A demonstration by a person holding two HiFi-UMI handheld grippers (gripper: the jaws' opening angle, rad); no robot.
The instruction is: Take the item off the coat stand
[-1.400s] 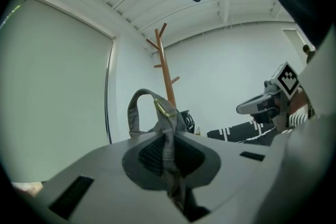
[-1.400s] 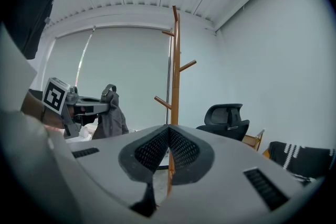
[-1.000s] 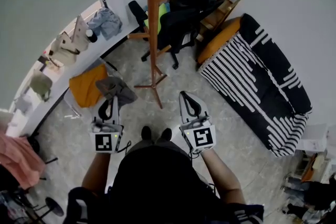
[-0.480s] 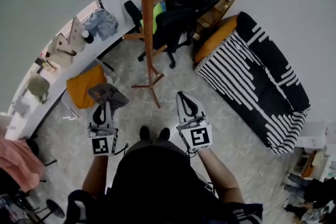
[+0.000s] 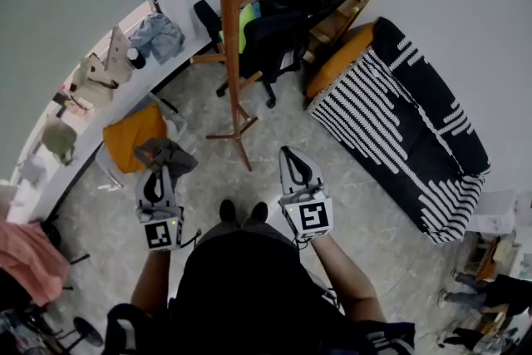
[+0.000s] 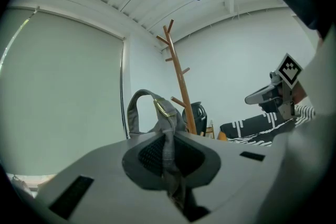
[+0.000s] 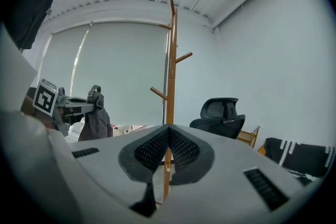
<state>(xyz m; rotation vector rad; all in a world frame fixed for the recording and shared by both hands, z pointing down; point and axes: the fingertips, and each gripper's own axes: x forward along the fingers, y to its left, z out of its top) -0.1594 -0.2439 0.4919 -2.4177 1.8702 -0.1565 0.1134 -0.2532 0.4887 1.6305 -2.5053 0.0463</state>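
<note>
The wooden coat stand (image 5: 230, 29) rises ahead of me, its pegs bare, and it also shows as the coat stand (image 6: 178, 86) and the coat stand (image 7: 171, 71). A grey fabric bag (image 5: 165, 154) hangs off the stand, held by its strap (image 6: 137, 107) with a brass buckle. My left gripper (image 5: 162, 169) is shut on that strap, which runs between the jaws of the left gripper (image 6: 169, 136). In the right gripper view the grey bag (image 7: 97, 118) dangles from it. My right gripper (image 5: 293, 154) is level beside it, the right gripper (image 7: 168, 131) shut with nothing in it.
A black office chair (image 5: 283, 21) and a wooden chair (image 5: 332, 4) stand behind the stand. A black-and-white striped sofa (image 5: 407, 120) with an orange cushion (image 5: 341, 62) fills the right. A white desk (image 5: 125, 96) with bags runs along the left, beside an orange seat (image 5: 133, 133).
My left gripper has drawn back and down, left in the picture, with the grey bag in it, away from the stand. The right gripper has stayed nearly where it was.
</note>
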